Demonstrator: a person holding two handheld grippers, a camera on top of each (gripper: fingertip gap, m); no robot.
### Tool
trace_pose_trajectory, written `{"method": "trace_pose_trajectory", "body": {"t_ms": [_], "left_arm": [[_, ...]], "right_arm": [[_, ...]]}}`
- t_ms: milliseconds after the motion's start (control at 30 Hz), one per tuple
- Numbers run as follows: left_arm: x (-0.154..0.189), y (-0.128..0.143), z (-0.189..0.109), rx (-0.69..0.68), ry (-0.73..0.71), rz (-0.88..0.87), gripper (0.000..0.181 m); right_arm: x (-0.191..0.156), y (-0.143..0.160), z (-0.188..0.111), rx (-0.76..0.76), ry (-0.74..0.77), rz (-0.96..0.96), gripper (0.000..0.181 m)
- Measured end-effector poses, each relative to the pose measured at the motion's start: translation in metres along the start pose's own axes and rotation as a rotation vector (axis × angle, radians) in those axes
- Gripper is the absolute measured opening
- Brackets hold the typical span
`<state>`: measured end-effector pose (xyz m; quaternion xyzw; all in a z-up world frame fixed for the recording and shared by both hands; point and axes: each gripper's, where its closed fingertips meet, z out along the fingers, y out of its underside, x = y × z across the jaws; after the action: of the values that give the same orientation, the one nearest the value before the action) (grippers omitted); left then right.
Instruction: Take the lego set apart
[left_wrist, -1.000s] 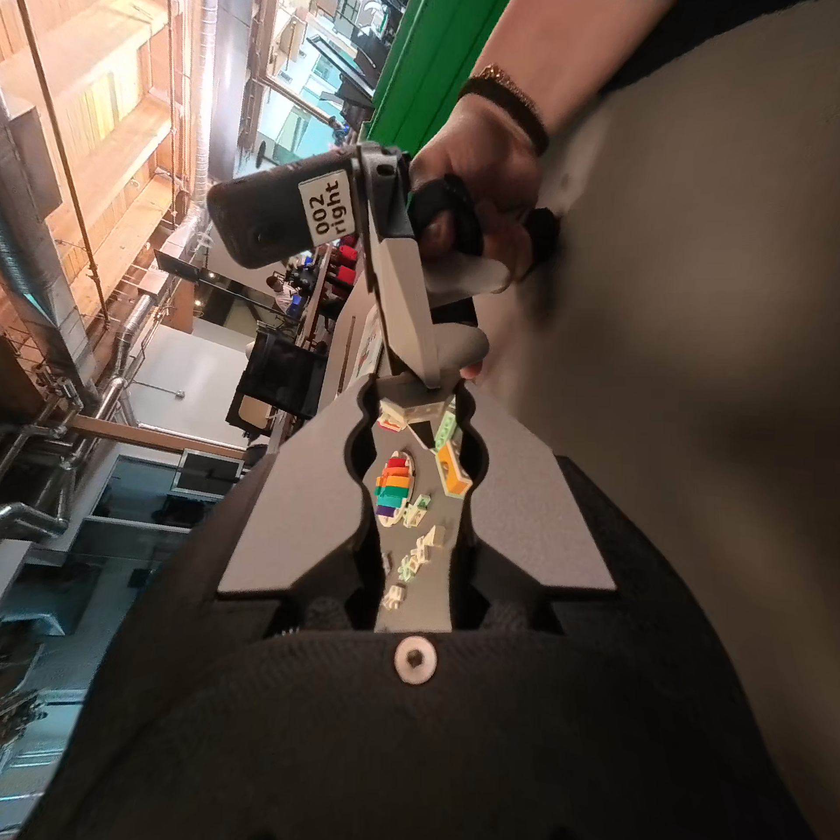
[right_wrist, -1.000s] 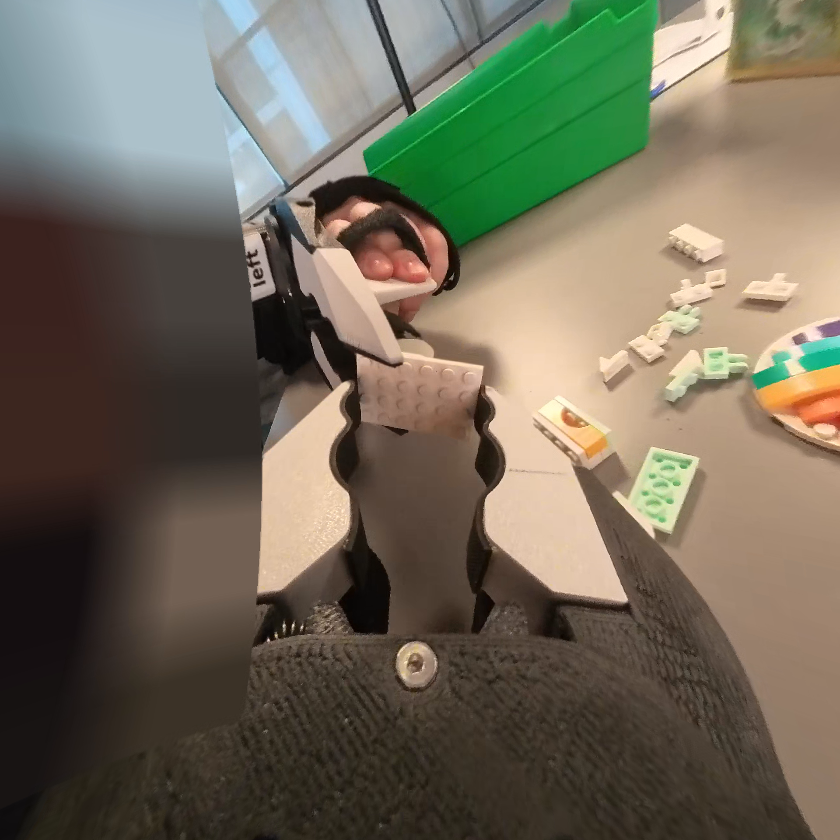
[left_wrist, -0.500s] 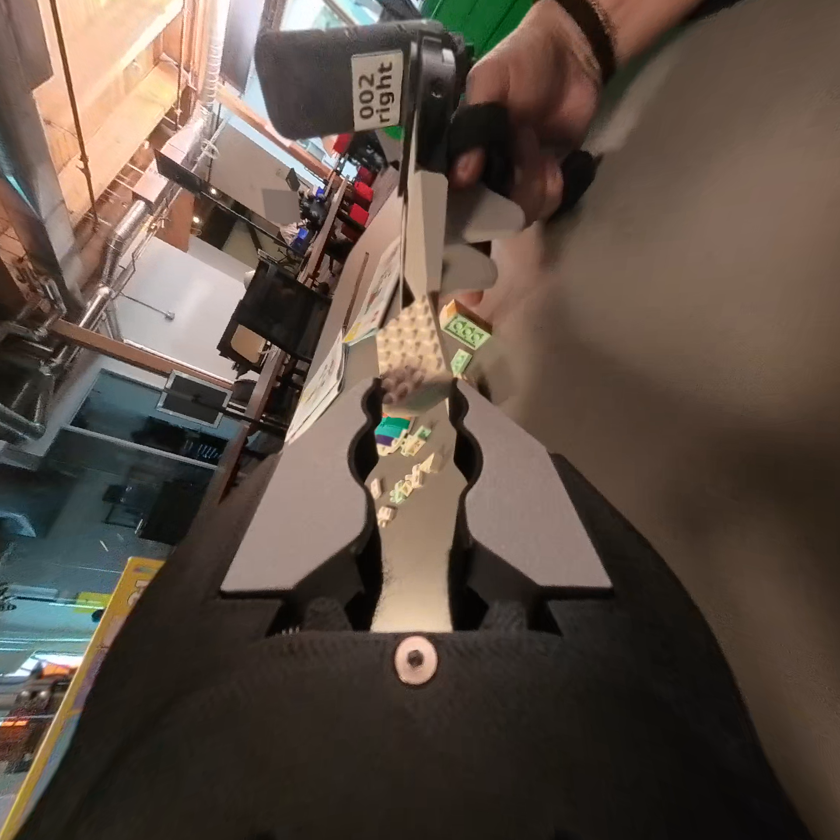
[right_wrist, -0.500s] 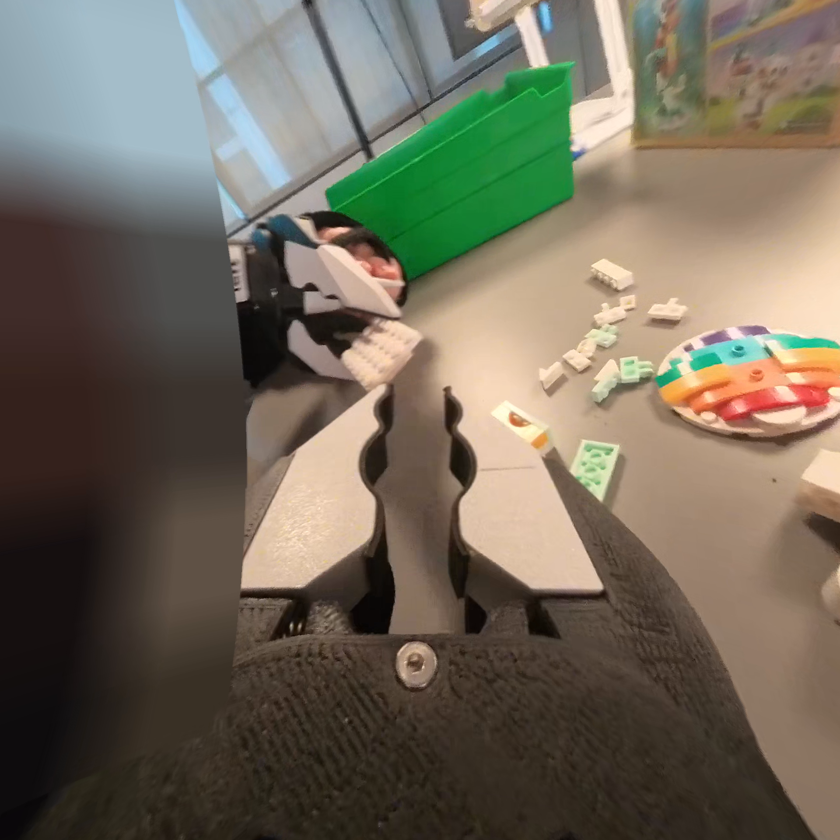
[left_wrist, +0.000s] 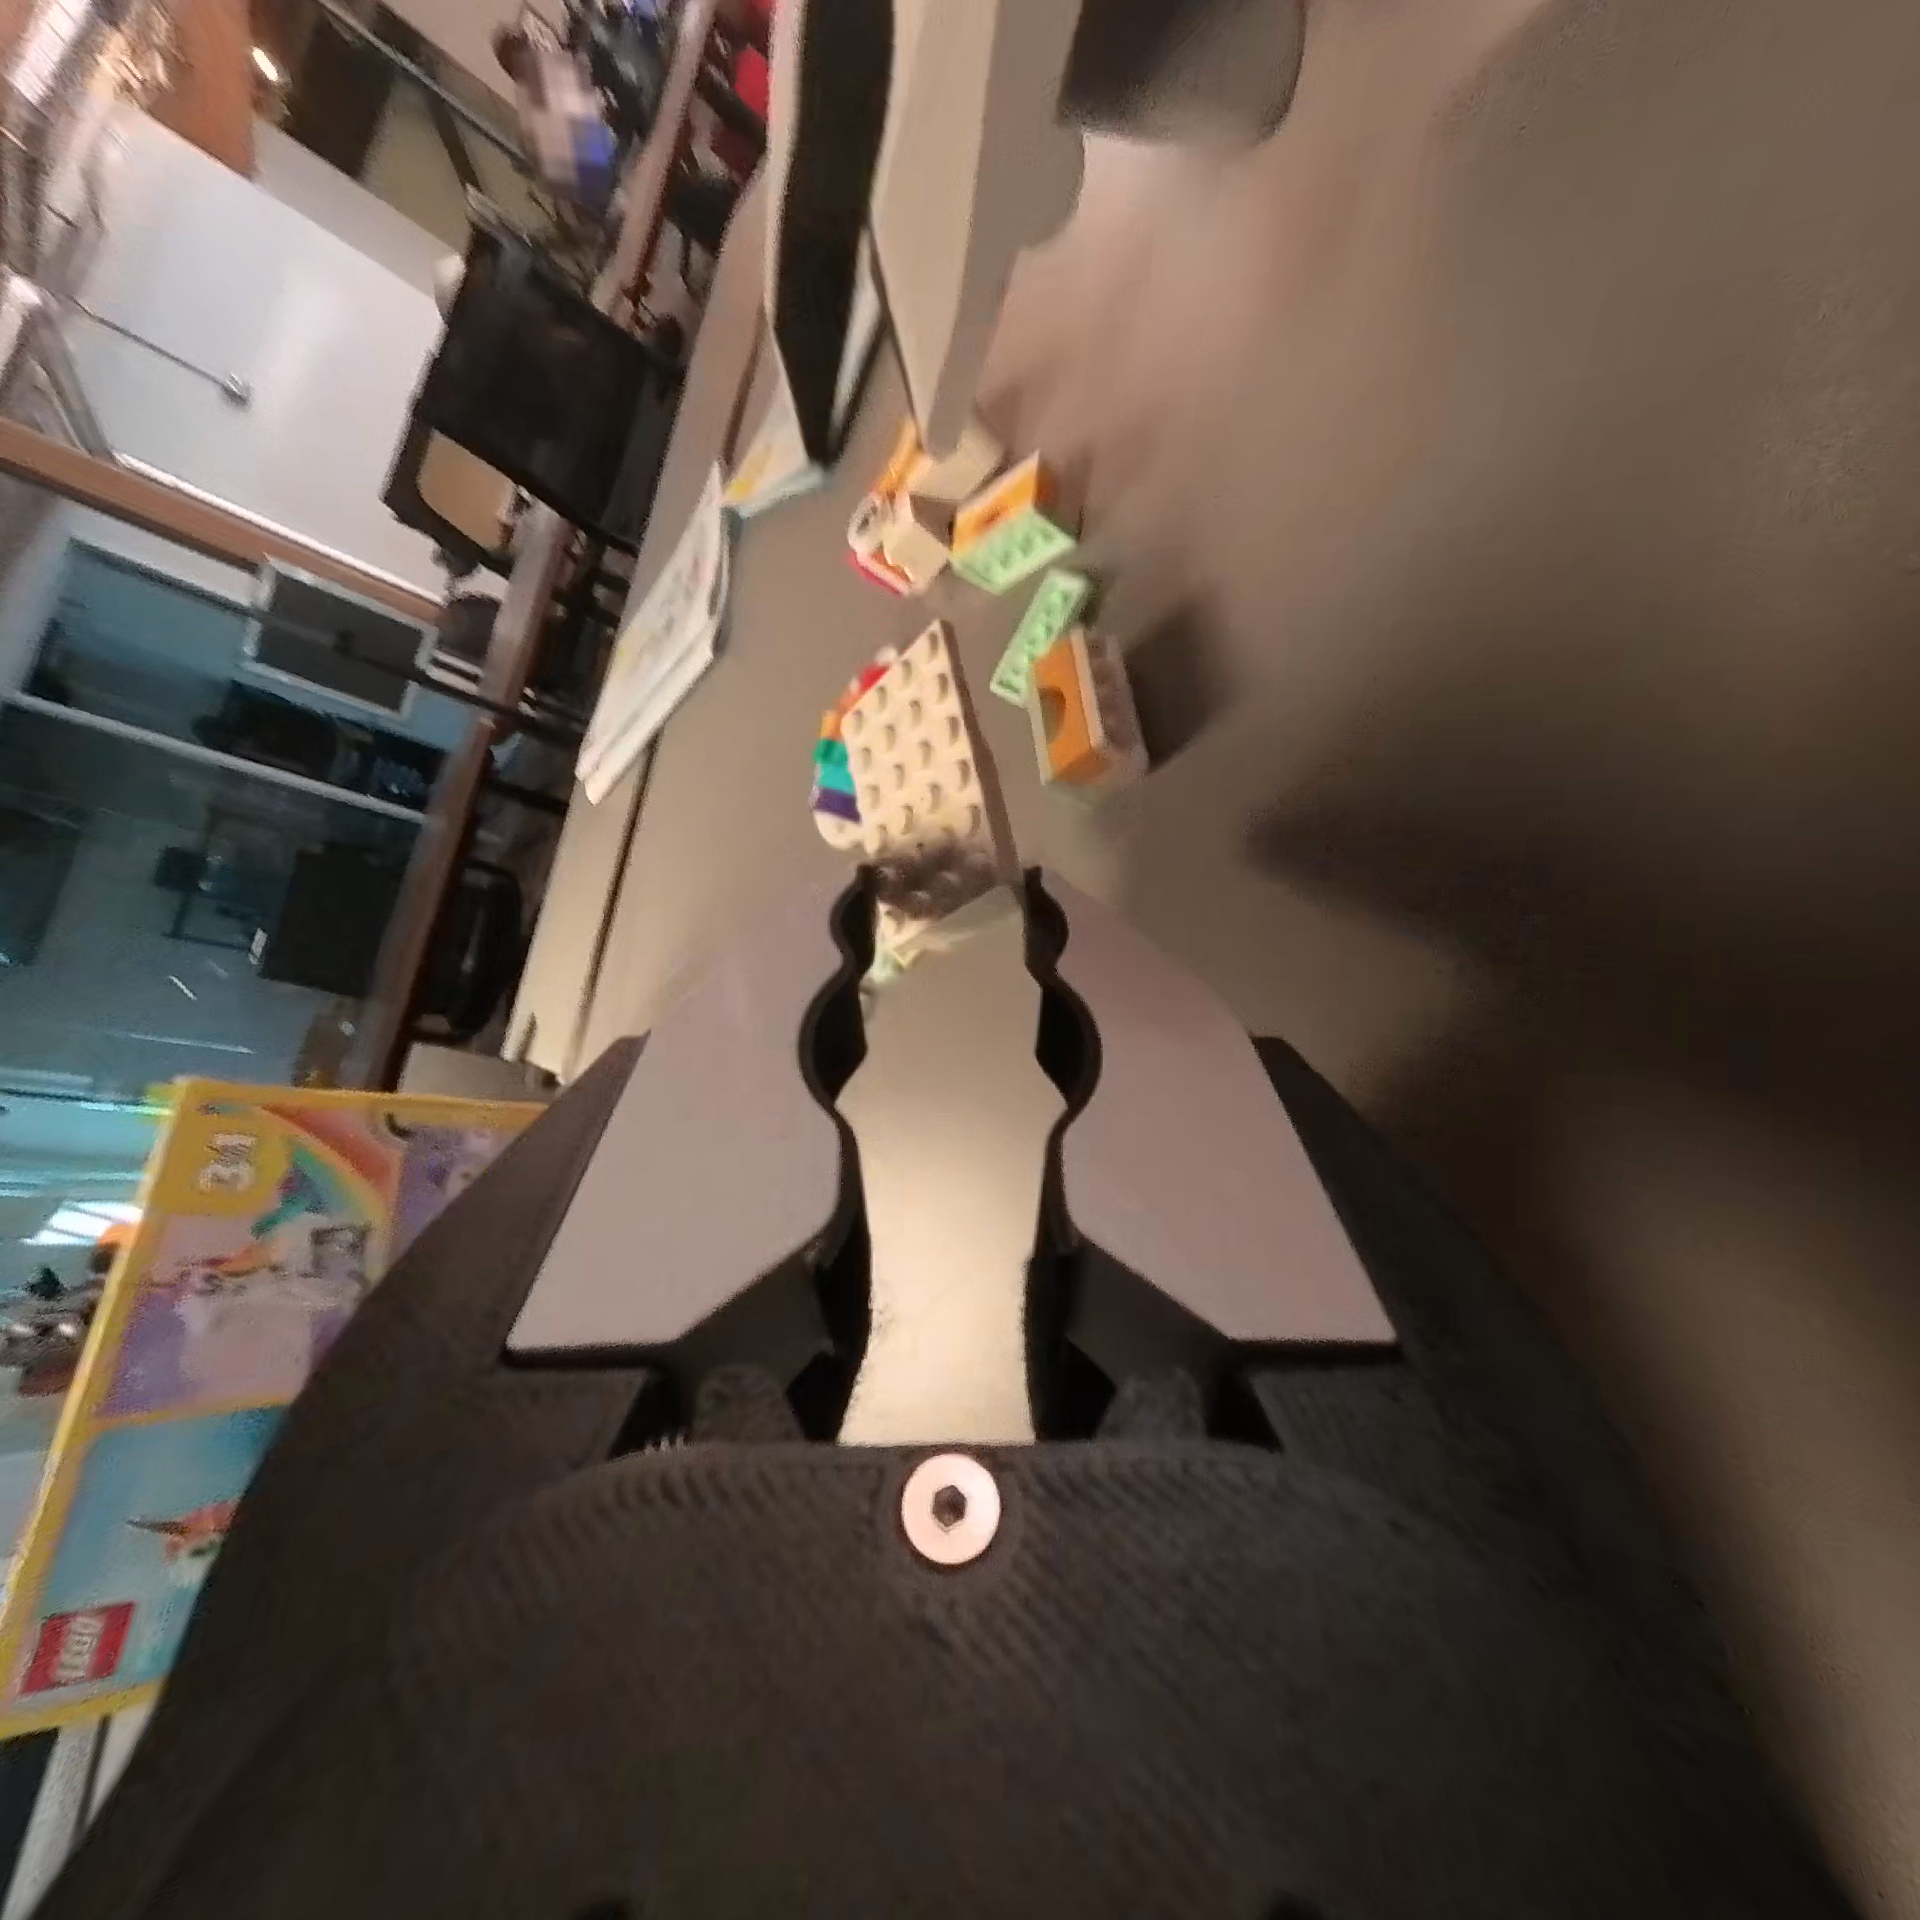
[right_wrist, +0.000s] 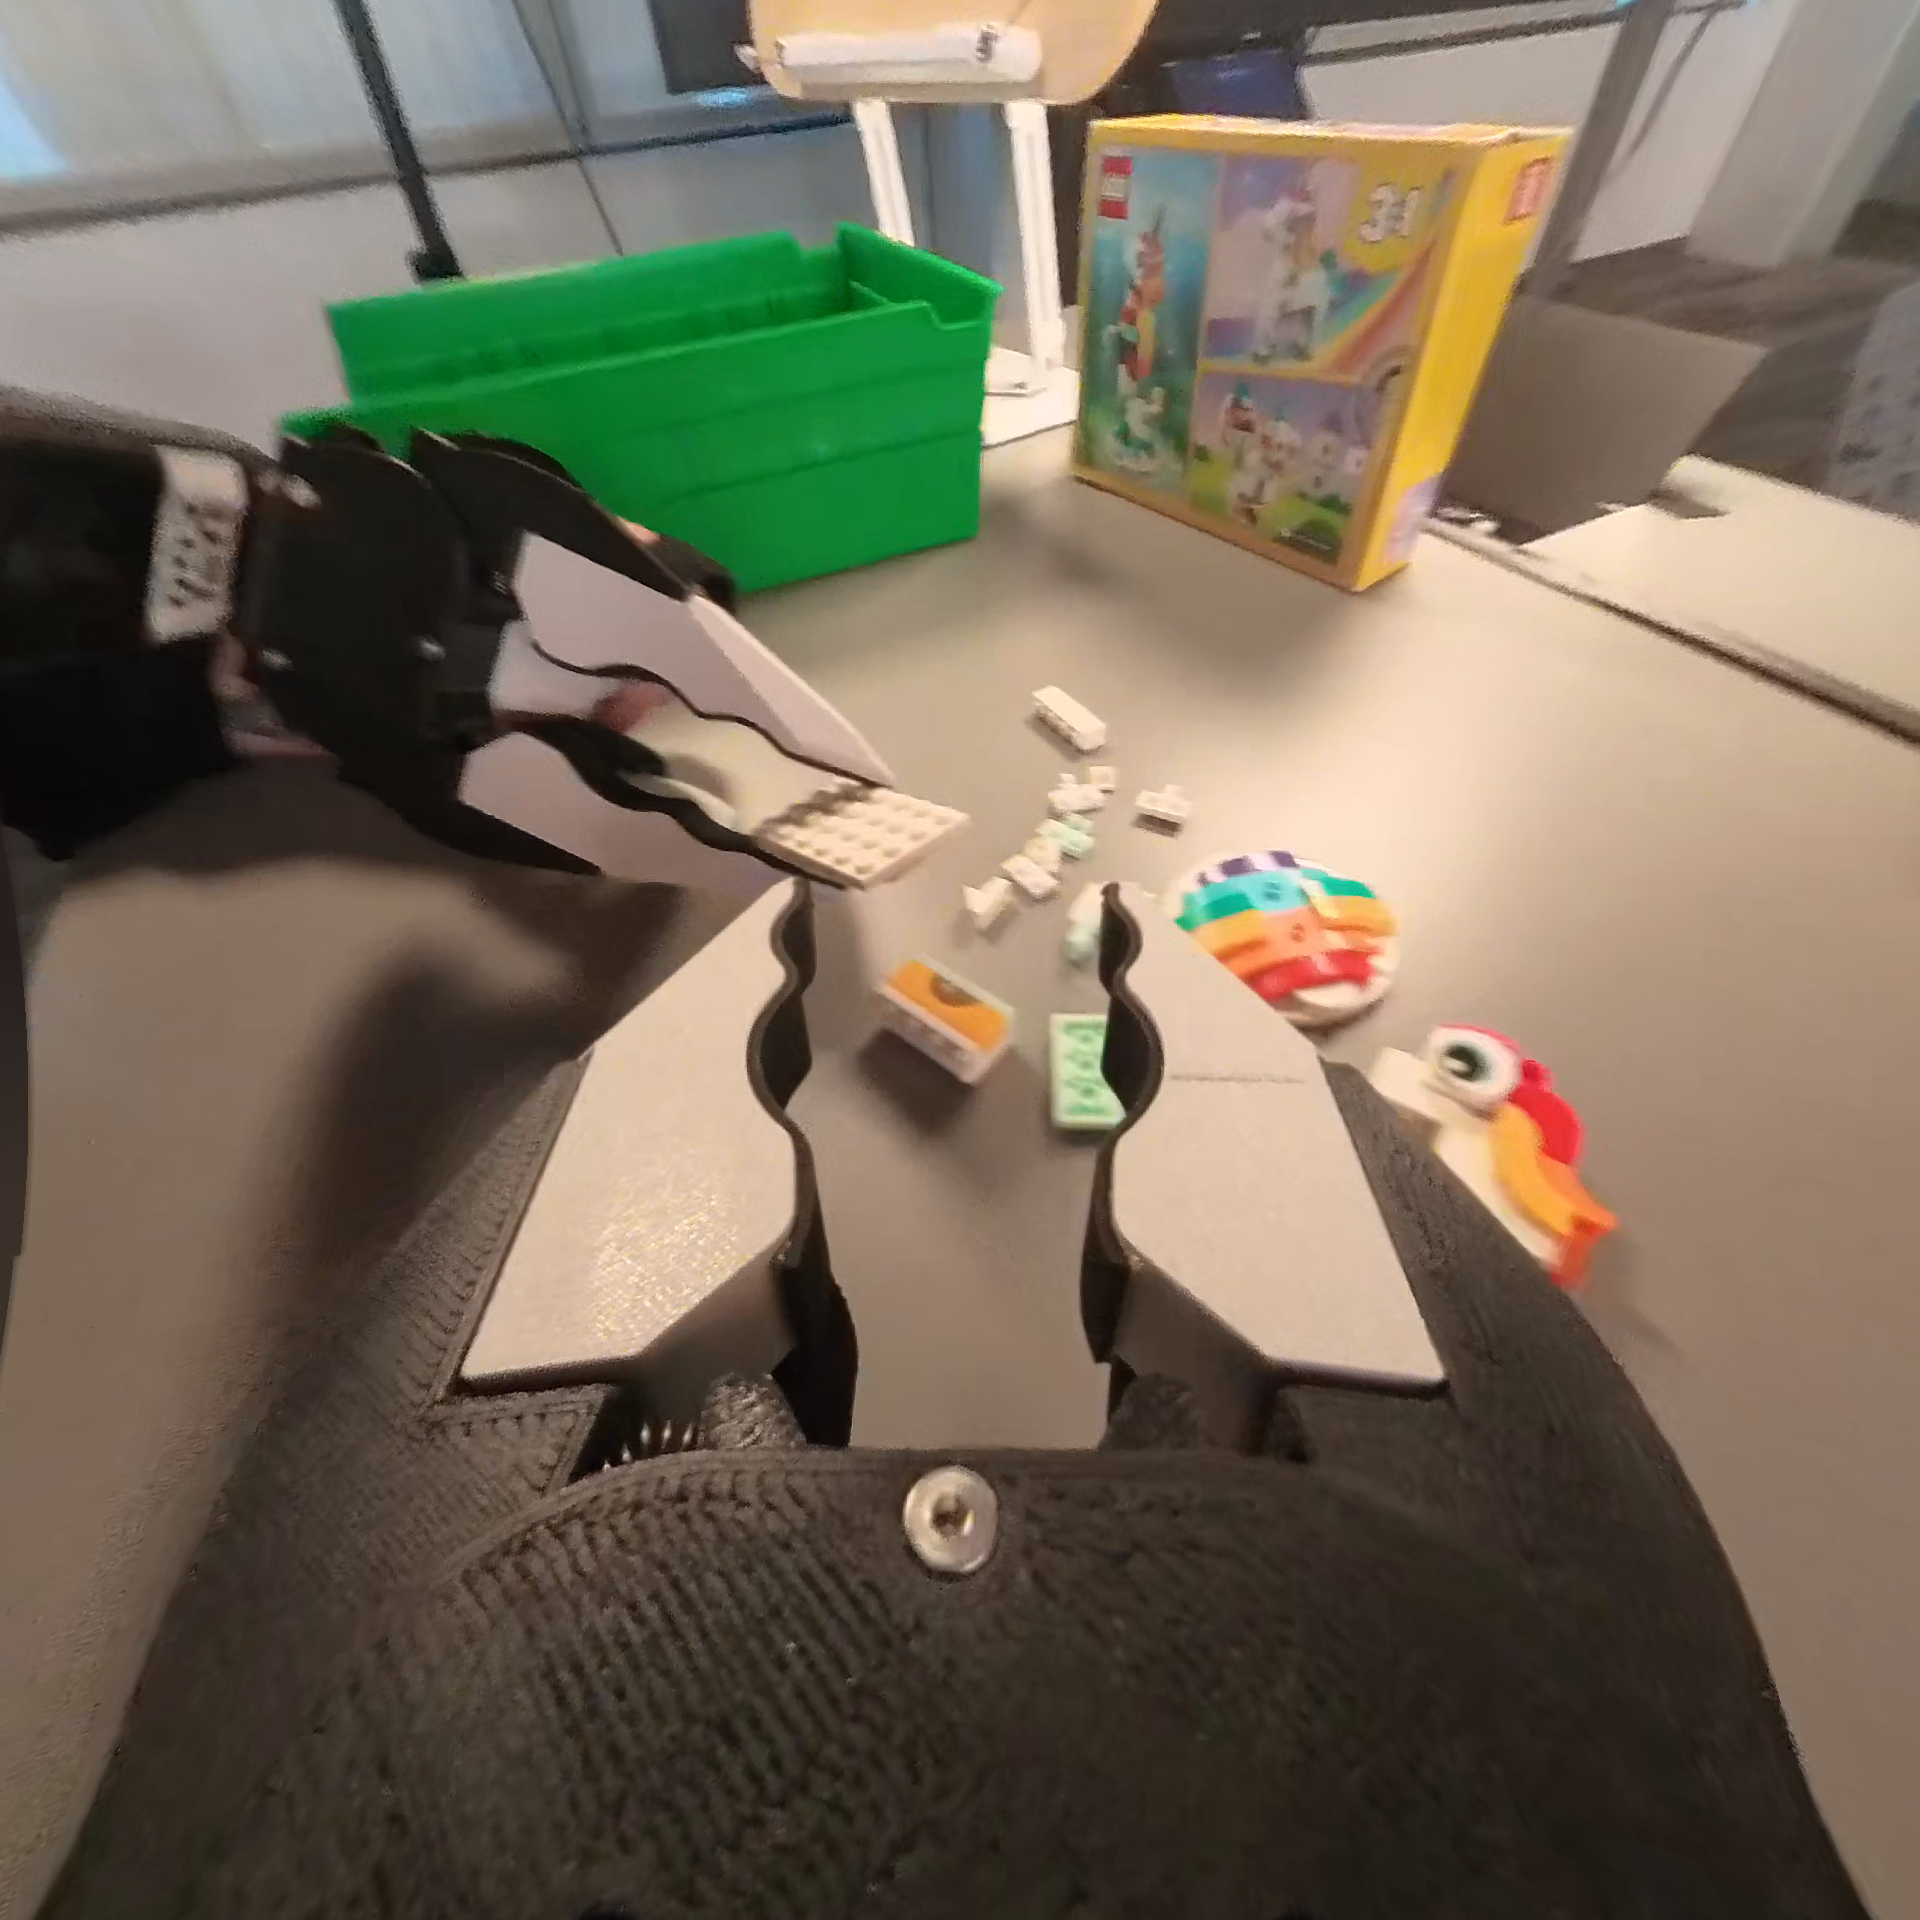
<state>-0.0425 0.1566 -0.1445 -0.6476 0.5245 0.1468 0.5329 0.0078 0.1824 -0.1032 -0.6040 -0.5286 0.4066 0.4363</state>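
Observation:
My left gripper (left_wrist: 945, 891) is shut on one end of a white studded plate (left_wrist: 914, 743) and holds it just above the grey table. In the right wrist view the left gripper (right_wrist: 831, 826) comes in from the left with the plate (right_wrist: 868, 836). My right gripper (right_wrist: 954, 899) is open and empty, just behind the plate. Past its tips on the table lie an orange and white brick (right_wrist: 945, 1013), a mint plate (right_wrist: 1081, 1070), a round rainbow piece (right_wrist: 1283, 930), a red and white bird-like piece (right_wrist: 1496, 1132) and several small white and mint pieces (right_wrist: 1049, 842).
Stacked green bins (right_wrist: 675, 416) stand at the back left and a yellow set box (right_wrist: 1299, 332) at the back right. A white stand (right_wrist: 1023, 260) rises between them. In the left wrist view a booklet (left_wrist: 665, 644) lies beyond the pieces. One gripper's finger ends stand about 7 cm off the other's. My right gripper's tips are some 9 cm from the round rainbow piece (right_wrist: 1283, 930).
My right gripper has let go of the white plate, opened and pulled back. My left gripper kept the plate and has swung it down over the table toward the loose pieces.

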Motion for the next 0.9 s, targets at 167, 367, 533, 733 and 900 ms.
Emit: {"method": "trace_pose_trajectory", "body": {"t_ms": [167,367,533,733,900], "left_arm": [[0.017,0.01,-0.001,-0.013,0.159,-0.124,0.028],[0.025,0.009,-0.007,0.013,0.324,-0.365,0.029],[0.023,0.01,-0.007,0.007,0.32,-0.4,0.033],[-0.018,-0.017,-0.02,0.272,0.223,-0.675,0.049],[-0.058,-0.015,-0.039,0.489,0.08,-0.821,0.049]], "right_arm": [[0.05,0.013,-0.013,-0.018,0.234,-0.082,0.054],[0.055,0.023,-0.019,-0.05,0.148,0.091,0.055],[0.059,0.029,-0.021,-0.068,0.13,0.18,0.055],[0.075,0.028,-0.025,-0.06,0.283,0.153,0.054],[0.101,0.013,-0.04,0.12,0.4,0.302,0.057]]}}
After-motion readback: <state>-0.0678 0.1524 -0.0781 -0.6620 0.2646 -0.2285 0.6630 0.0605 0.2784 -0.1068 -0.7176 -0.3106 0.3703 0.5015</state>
